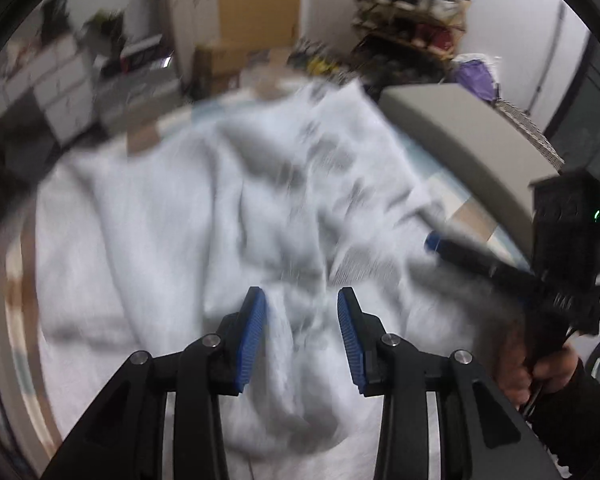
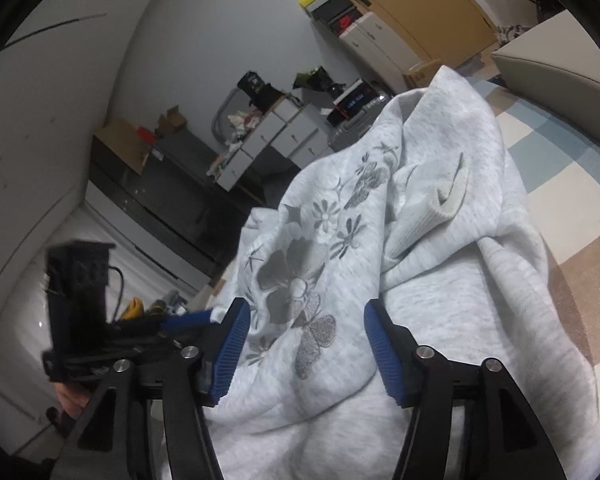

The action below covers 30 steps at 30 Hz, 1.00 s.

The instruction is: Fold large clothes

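A large light grey sweatshirt [image 1: 220,220] with a grey flower and butterfly print lies crumpled on a checked rug. It also shows in the right wrist view [image 2: 440,280], with a ribbed cuff [image 2: 440,204] on top. My left gripper [image 1: 302,300] is open just above the cloth, with a raised fold between its blue pads, and the view is blurred. My right gripper [image 2: 306,312] is open above the printed part. The right gripper shows at the right of the left wrist view [image 1: 432,242]. The left gripper shows at the left of the right wrist view [image 2: 204,316].
A beige padded bench or sofa edge [image 1: 480,136] runs along the right of the garment. White drawer cabinets [image 2: 276,136] and a dark low unit [image 2: 160,200] stand beyond it. Cluttered shelves [image 1: 412,4] are at the back. The checked rug [image 2: 560,168] is bare at the right.
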{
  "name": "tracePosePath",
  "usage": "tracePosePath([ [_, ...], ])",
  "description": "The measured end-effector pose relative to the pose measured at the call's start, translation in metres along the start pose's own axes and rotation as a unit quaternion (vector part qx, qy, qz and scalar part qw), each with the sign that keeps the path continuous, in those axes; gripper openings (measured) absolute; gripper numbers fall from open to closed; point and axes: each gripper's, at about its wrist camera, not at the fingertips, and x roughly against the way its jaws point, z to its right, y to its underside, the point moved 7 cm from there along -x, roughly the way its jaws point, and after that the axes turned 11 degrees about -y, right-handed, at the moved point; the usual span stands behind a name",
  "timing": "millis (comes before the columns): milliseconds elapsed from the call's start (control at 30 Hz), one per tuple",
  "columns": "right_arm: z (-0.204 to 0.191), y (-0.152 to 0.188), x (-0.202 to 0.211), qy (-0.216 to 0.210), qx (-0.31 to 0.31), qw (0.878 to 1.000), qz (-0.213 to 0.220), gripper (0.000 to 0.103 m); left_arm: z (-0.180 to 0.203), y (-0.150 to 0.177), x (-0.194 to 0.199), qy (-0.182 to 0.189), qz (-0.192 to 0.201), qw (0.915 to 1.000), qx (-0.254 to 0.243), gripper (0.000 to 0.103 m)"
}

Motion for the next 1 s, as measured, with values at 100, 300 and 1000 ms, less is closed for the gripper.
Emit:
tracePosePath([
  [100, 0.005, -0.005, 0.010, 0.000, -0.019, 1.000, 0.022, 0.061, 0.005, -0.026, -0.024, -0.041, -0.001, 0.9987, -0.031, 0.032],
  [300, 0.011, -0.009, 0.020, -0.013, -0.048, 0.998, 0.040, 0.061, 0.003, -0.006, -0.103, -0.005, -0.084, 0.9963, -0.017, 0.031],
  [1000, 0.007, -0.010, 0.033, -0.015, -0.044, 0.998, 0.053, 0.061, -0.033, -0.061, -0.143, 0.124, -0.103, 0.9854, 0.056, 0.022],
])
